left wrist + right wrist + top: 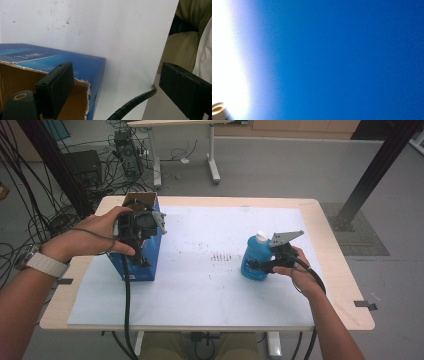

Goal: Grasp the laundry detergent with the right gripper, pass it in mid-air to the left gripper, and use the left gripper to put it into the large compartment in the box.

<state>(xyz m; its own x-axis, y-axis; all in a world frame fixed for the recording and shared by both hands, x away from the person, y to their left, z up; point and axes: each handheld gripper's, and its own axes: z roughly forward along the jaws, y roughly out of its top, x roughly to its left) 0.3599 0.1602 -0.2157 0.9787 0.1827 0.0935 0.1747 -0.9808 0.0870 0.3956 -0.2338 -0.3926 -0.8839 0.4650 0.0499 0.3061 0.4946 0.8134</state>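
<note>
Gripping position was as follows. R gripper (261,265) sat against the side of the blue plastic bottle w/ white screw cap (256,258), which stood upright on the white sheet covering the surface (200,290), right of centre and well apart from the box. The right gripper view was all blurred blue at close range, so the bottle was hard up against that camera. Jaws looked to be set about the lower body of the bottle, but whether they were clenched on it could not be told.

L gripper (139,251) hovered over the tall blue cardboard box w/ torn open top (145,262) at the left of the surface. In the left gripper view its two black jaws stood wide apart, released, one over the brown inside of the box (15,82), the other out past the box edge; nothing between them.

Handling notes, judged only:
- Bottle: rigid moulded plastic, smooth, prob. slippery. If filled w/ liquid, moderately heavy and bottom-weighted.
- Take hold at mid-body or below the shoulder, jaws square across the width. Avoid the cap: narrow, may turn.
- Squeeze firmly, not hard; thin walls could flex.
- Box: light, stiff on the sides, weak at the ragged rim. May tip or slide if knocked, so steady it by a side wall.
</note>
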